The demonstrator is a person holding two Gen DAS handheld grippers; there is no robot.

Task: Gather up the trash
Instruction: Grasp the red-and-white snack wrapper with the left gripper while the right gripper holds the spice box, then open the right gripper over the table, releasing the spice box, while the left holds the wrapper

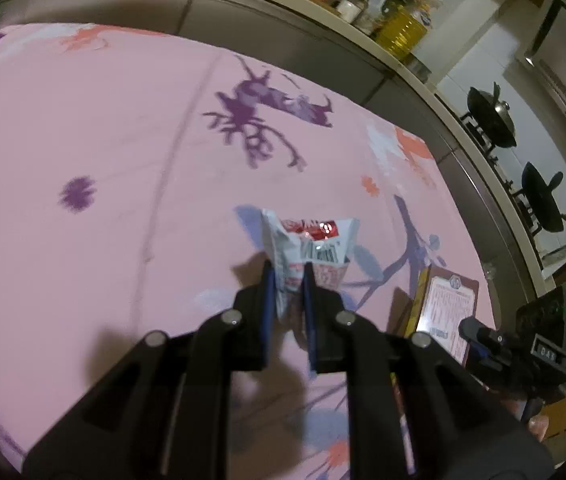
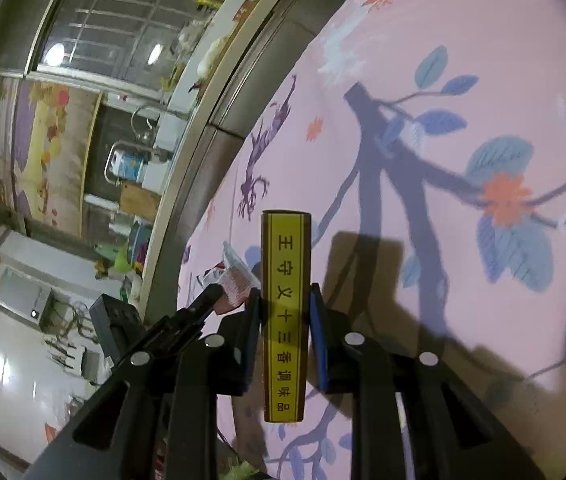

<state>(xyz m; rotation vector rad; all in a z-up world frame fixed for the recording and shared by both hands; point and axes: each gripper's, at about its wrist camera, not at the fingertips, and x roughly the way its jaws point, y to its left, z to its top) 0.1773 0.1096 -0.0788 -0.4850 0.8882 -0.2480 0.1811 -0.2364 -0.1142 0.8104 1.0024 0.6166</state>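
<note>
The left gripper (image 1: 289, 270) pinched a crumpled white-and-red wrapper (image 1: 309, 248) above the pink floral cloth (image 1: 103, 152). Only the right wrist view showed the right gripper (image 2: 286, 292) clamping a narrow yellow box (image 2: 286, 312) printed with Chinese characters.

The left wrist view looks forward and down along its fingers, close over the pink floral tablecloth (image 1: 123, 184), facing a counter of jars and bottles (image 1: 379, 4) and a stove with woks (image 1: 495, 120) at far right. The right wrist view is rolled sideways, equally close to the same cloth (image 2: 483, 40), with the sink (image 2: 143, 148) and a window at its left. Both views share the cloth, the crumpled snack wrapper (image 1: 311, 248) (image 2: 235, 280) and the yellow seasoning box (image 1: 443, 312) (image 2: 286, 312); each also catches the other gripper at its edge.
</note>
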